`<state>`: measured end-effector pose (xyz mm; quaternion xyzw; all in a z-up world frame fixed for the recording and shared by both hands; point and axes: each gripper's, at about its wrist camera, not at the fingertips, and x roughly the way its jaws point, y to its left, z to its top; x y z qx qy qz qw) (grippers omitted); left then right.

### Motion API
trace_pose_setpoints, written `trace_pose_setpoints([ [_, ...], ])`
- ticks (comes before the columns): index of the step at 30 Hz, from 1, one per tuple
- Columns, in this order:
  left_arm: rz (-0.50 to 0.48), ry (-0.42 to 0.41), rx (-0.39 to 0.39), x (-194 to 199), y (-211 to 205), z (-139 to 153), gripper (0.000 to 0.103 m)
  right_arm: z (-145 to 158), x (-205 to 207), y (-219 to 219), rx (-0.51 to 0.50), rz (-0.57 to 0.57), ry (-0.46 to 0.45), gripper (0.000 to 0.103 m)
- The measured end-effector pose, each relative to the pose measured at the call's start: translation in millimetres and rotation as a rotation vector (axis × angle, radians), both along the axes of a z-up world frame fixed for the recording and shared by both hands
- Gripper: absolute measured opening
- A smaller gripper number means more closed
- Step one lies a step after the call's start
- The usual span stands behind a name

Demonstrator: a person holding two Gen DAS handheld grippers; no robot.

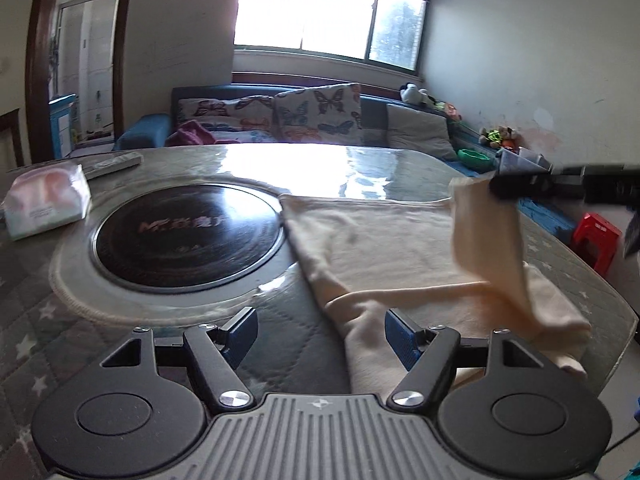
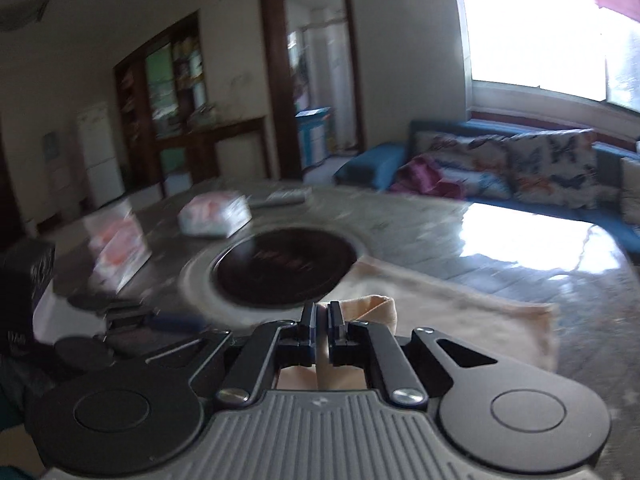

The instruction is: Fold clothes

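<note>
Cream-coloured soft cloth garment point(image 1: 384, 248) lies spread on the glass-topped worktop point(image 1: 248, 164), just right of the round black induction plate point(image 1: 188, 236) set into the surface. One corner of the garment is raised clear of the worktop and hangs as a narrow flap.

Right claw point(image 2: 322, 316): closed, pinching that raised corner; cream fabric shows between and behind the pads. In the left wrist view the same claw enters from the right edge with the flap hanging below it.

Left claw point(image 1: 320, 334): open, nothing between the pads. Its right pad point(image 1: 400, 338) sits over the near edge of the garment; whether it touches the fabric cannot be told.

Governing relation: the garment's long axis runs from the near right edge away toward the far side, and the free near edge lies directly ahead of and below the left claw. Judgement: the left claw is the nearer one for taking a second corner, while the right claw carries the flap across toward the plate side.

A wrapped pink-and-white tissue pack point(image 1: 44, 204) lies well apart on the left.
</note>
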<state>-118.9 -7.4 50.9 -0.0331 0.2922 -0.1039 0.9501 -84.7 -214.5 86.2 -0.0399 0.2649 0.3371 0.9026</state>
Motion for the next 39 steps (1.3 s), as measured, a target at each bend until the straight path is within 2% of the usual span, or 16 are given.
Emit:
trace_pose_setpoints([
  [4, 0.011, 0.0, 0.0, -2, 6, 2, 0.073, -19, -8, 17, -0.026, 0.086, 0.069, 0.008],
  [7, 0.004, -0.006, 0.003, -2, 6, 4, 0.073, -16, -14, 9, -0.032, 0.09, 0.064, 0.01],
  [10, -0.023, -0.015, 0.003, 0, -2, 6, 0.073, -12, -15, -11, -0.032, 0.046, 0.065, 0.017],
  [14, -0.094, -0.027, 0.004, 3, -20, 8, 0.073, -14, -16, -42, -0.091, -0.028, 0.082, 0.02],
  [18, -0.163, -0.013, 0.023, 10, -41, 3, 0.07, -30, -23, -76, -0.177, -0.122, 0.123, 0.02],
  [20, -0.184, 0.0, 0.034, 13, -49, -2, 0.067, -39, -27, -90, -0.188, -0.158, 0.155, 0.02],
  [22, -0.199, 0.012, 0.049, 16, -56, -6, 0.059, -46, -30, -99, -0.189, -0.179, 0.176, 0.02],
  [24, -0.208, 0.024, 0.065, 18, -62, -10, 0.058, -55, -34, -112, -0.178, -0.205, 0.205, 0.021],
  [27, -0.212, 0.039, 0.08, 21, -65, -15, 0.046, -62, -35, -124, -0.15, -0.214, 0.226, 0.023],
  [29, -0.212, 0.044, 0.094, 22, -68, -16, 0.04, -59, -35, -127, -0.149, -0.206, 0.211, 0.023],
  [31, -0.21, 0.038, 0.109, 23, -70, -16, 0.027, -54, -30, -124, -0.14, -0.207, 0.179, 0.023],
  [36, -0.194, 0.051, 0.108, 25, -70, -15, 0.013, -50, -6, -114, -0.123, -0.2, 0.108, 0.023],
  [39, -0.173, 0.043, 0.101, 22, -67, -8, 0.01, -59, 4, -110, -0.139, -0.205, 0.112, 0.023],
])
